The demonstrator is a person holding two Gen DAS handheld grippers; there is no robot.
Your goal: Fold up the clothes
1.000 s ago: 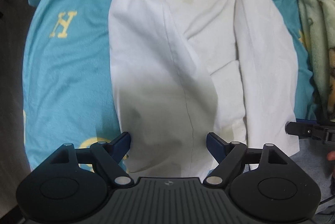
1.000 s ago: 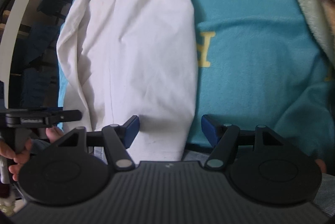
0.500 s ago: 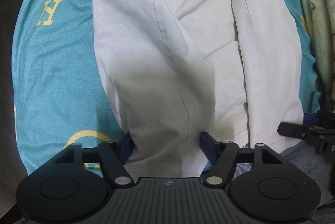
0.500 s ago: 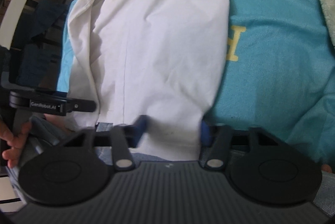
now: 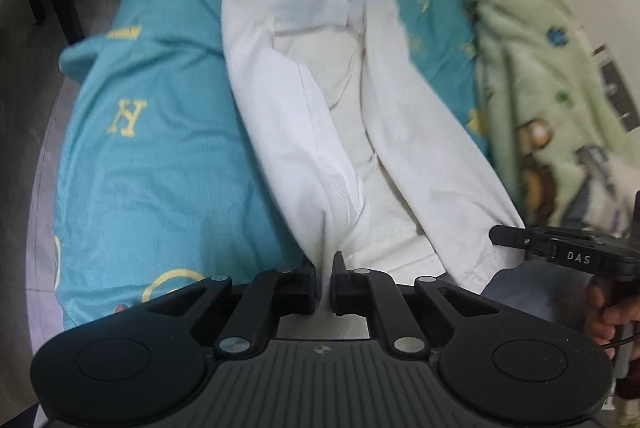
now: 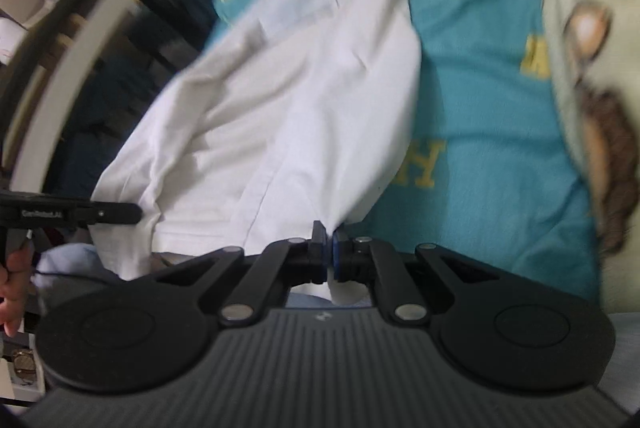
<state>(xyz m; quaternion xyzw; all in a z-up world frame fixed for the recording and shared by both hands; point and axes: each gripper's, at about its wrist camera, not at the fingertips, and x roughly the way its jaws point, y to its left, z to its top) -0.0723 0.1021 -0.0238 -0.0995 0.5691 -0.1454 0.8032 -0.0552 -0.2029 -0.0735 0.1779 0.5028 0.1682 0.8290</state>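
White trousers (image 5: 312, 132) lie on teal bedsheet (image 5: 160, 164), waistband toward 12 o'clock. Left gripper (image 5: 325, 270) and right gripper (image 6: 328, 248) each clamped on a hem at 6 o'clock, probably for folding lengthwise.

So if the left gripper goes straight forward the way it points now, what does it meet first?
The left gripper is already shut on the white trousers, so it meets that same cloth: the pinched trouser leg runs straight ahead of it over the teal bedsheet. How high the cloth is lifted is unclear.
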